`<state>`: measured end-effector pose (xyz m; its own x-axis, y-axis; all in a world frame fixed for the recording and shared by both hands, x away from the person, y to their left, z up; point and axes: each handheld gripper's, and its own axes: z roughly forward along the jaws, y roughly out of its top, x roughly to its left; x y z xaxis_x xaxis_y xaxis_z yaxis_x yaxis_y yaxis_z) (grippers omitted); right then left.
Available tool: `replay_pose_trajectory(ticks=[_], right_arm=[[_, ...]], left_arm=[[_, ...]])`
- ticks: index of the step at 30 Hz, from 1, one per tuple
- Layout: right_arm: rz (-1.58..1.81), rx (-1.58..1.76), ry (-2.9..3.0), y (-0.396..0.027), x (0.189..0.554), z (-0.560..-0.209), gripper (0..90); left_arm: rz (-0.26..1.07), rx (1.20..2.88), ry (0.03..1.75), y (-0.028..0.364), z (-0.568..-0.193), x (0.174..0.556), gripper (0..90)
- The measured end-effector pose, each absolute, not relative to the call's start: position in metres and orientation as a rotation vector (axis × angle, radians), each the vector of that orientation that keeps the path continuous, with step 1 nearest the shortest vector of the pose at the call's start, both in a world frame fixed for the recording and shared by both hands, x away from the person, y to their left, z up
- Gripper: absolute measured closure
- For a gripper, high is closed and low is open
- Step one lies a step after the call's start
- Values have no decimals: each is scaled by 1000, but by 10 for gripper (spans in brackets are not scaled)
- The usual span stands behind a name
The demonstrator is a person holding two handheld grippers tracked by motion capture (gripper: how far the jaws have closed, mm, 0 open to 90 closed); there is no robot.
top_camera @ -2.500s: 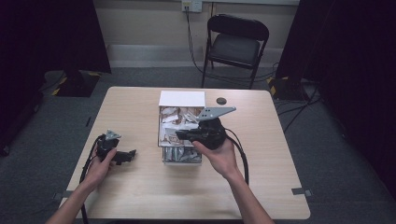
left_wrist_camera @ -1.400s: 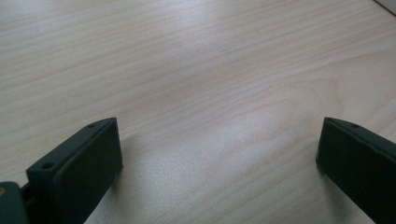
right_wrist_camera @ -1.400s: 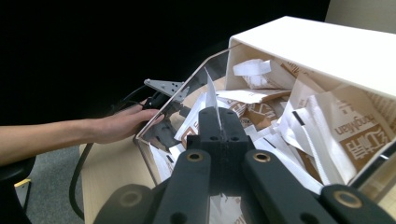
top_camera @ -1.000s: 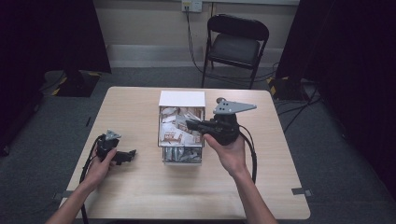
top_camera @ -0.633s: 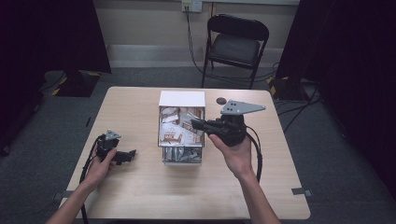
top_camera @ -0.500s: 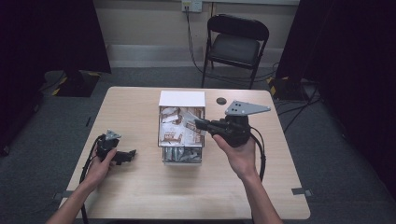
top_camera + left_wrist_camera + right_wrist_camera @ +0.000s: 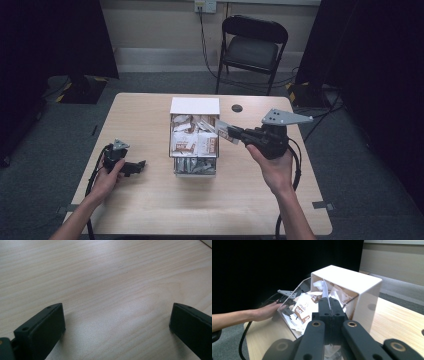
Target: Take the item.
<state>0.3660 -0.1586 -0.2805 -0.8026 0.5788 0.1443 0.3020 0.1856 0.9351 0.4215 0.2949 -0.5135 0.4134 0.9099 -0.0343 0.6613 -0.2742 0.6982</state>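
At centre frame of the high view, one right gripper (image 7: 231,134) has its fingers clamped on one white packet (image 7: 223,129), just right of the single clear packet box (image 7: 194,169). At lower left, one left gripper (image 7: 134,167) rests on the tabletop (image 7: 150,210), fingers wide apart and empty.

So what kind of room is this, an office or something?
More likely a recording studio or lab corner: black curtains on both sides, a lone wooden table on grey carpet, and a folding chair by a wall socket.

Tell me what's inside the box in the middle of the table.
The box holds a loose heap of white-and-brown packets. The right gripper pinches one packet at its edge. Whatever lies beneath the heap is covered.
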Motion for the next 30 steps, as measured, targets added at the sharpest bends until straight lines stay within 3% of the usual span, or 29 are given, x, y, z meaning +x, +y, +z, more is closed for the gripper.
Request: replay_pose_trajectory(ticks=[14,30], right_arm=[[1603,926,2181,-186,363,-291,900],[1509,1021,2213,-197,380,-327,900]], left_arm=[[499,2033,1329,295,-513,421,0],[500,2032,1328,295,-513,421,0]])
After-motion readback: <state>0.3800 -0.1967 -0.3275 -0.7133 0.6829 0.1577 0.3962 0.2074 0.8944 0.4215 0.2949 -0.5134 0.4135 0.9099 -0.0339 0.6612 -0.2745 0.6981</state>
